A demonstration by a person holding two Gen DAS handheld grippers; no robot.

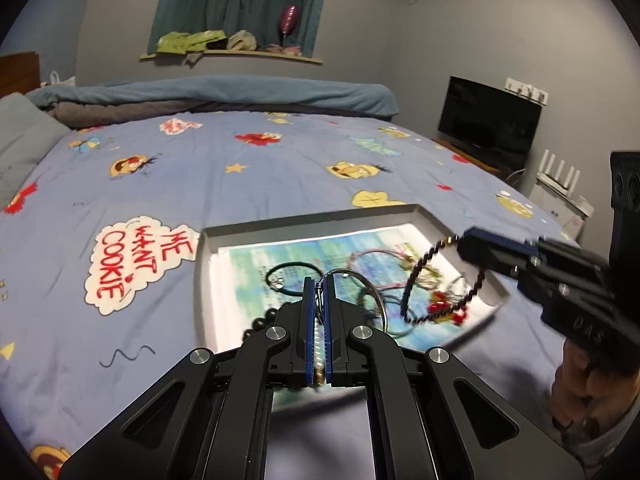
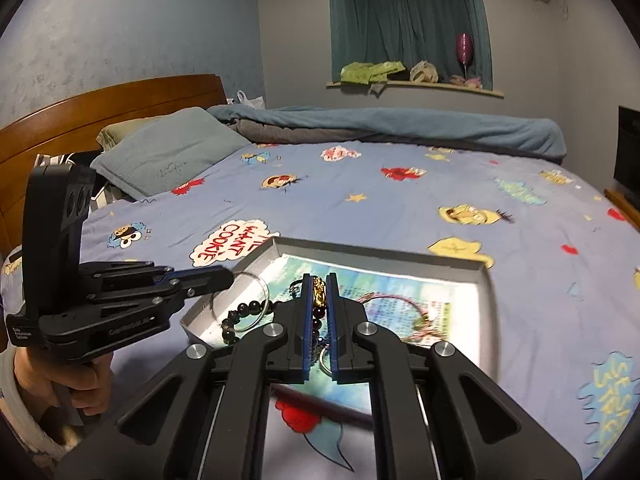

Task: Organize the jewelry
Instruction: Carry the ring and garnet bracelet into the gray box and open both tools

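A grey tray [image 1: 280, 227] lies on the bed, lined with a printed sheet, with several bracelets and bangles in it. My left gripper [image 1: 319, 285] is shut on a thin silver bangle [image 1: 376, 300] over the tray's near left part; it shows in the right wrist view [image 2: 230, 278] with the bangle [image 2: 262, 304]. My right gripper [image 2: 319, 280] is shut on a dark beaded bracelet [image 2: 316, 322] with a gold charm. In the left wrist view the right gripper [image 1: 464, 240] holds that bracelet [image 1: 416, 276] hanging above the tray. A black bead bracelet [image 2: 240, 312] lies near the tray's left corner.
The tray [image 2: 486, 300] rests on a blue cartoon bedsheet [image 1: 240, 184]. Pillows [image 2: 172, 152] and a folded blanket [image 2: 400, 124] lie at the bed's head and far side. A TV [image 1: 488, 120] stands to the right.
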